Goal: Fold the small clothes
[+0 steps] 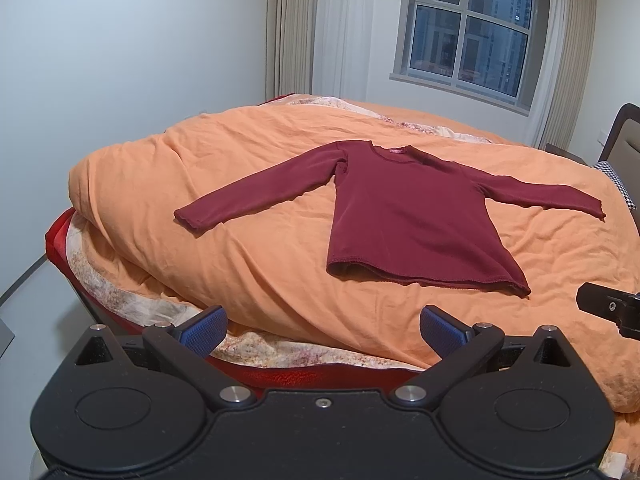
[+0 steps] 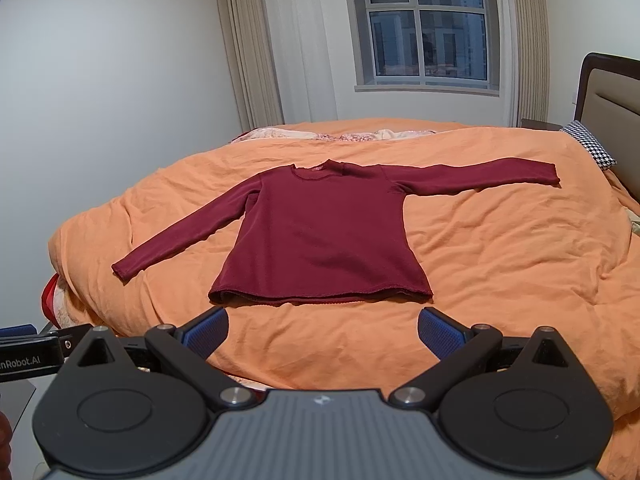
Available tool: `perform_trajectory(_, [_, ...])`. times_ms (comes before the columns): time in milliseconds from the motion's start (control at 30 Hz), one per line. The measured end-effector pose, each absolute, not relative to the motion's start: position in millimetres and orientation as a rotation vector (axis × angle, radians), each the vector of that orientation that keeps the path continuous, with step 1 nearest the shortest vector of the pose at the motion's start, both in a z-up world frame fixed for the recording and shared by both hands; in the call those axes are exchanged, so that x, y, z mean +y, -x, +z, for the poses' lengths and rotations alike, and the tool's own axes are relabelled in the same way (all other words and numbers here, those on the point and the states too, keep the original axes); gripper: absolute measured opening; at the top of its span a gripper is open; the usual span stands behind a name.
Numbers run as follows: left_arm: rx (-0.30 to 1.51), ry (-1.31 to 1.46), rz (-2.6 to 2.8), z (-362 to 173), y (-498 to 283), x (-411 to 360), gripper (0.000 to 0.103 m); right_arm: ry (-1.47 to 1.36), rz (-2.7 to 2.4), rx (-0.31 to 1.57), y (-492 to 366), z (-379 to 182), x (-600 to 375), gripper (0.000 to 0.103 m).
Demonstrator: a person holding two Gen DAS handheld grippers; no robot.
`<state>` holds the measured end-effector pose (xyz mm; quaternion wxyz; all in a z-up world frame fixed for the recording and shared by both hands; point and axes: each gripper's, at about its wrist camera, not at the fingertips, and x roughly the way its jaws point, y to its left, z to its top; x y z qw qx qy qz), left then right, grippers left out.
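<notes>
Shirt flat on orange duvet, sleeves out; L gripper & R gripper both spread, empty.

Plain white walls enclose a bedroom. A white-framed, multi-pane window shows dusky blue buildings outside, flanked by long beige pleated curtains. A bed fills the floor, covered by a rumpled orange quilt. At the right stand a dark-framed padded beige headboard and a black-and-white houndstooth pillow.
</notes>
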<state>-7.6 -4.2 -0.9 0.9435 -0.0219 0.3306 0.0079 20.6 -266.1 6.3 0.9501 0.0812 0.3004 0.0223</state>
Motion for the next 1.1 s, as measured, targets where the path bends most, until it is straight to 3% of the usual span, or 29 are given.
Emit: perform_trajectory(1100, [0.699, 0.058, 0.037, -3.2, 8.8, 1.1, 0.102, -0.172, 0.033, 0.617, -19.2, 5.9, -266.8, 0.103])
